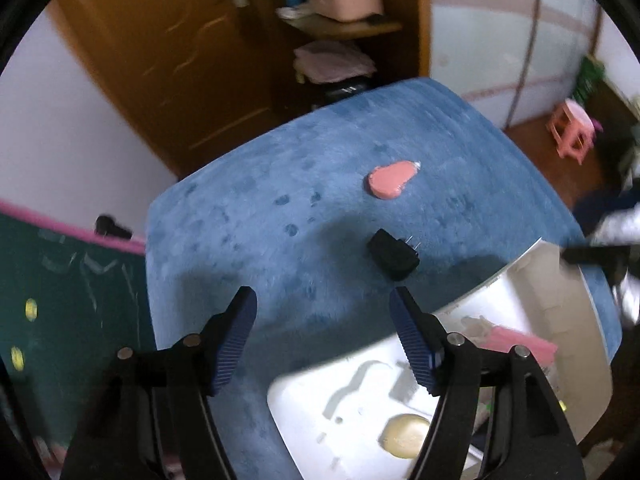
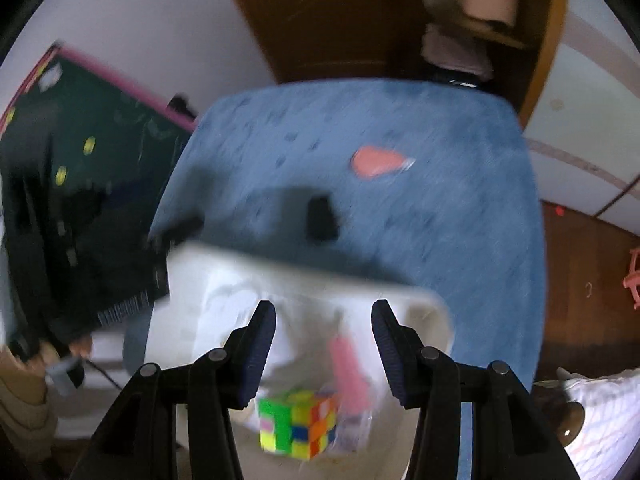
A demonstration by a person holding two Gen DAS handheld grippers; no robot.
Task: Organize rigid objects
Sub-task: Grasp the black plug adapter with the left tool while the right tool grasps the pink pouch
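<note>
A black plug adapter (image 1: 394, 255) lies on the blue tablecloth (image 1: 248, 240) at one o'clock from my left gripper (image 1: 324, 336), a pink object (image 1: 390, 179) beyond it at twelve. Both my left and right gripper (image 2: 324, 354) hang released, nothing between the jaws. Below the right, a puzzle cube (image 2: 296, 424) sits inside the white bin (image 2: 424, 304).
</note>
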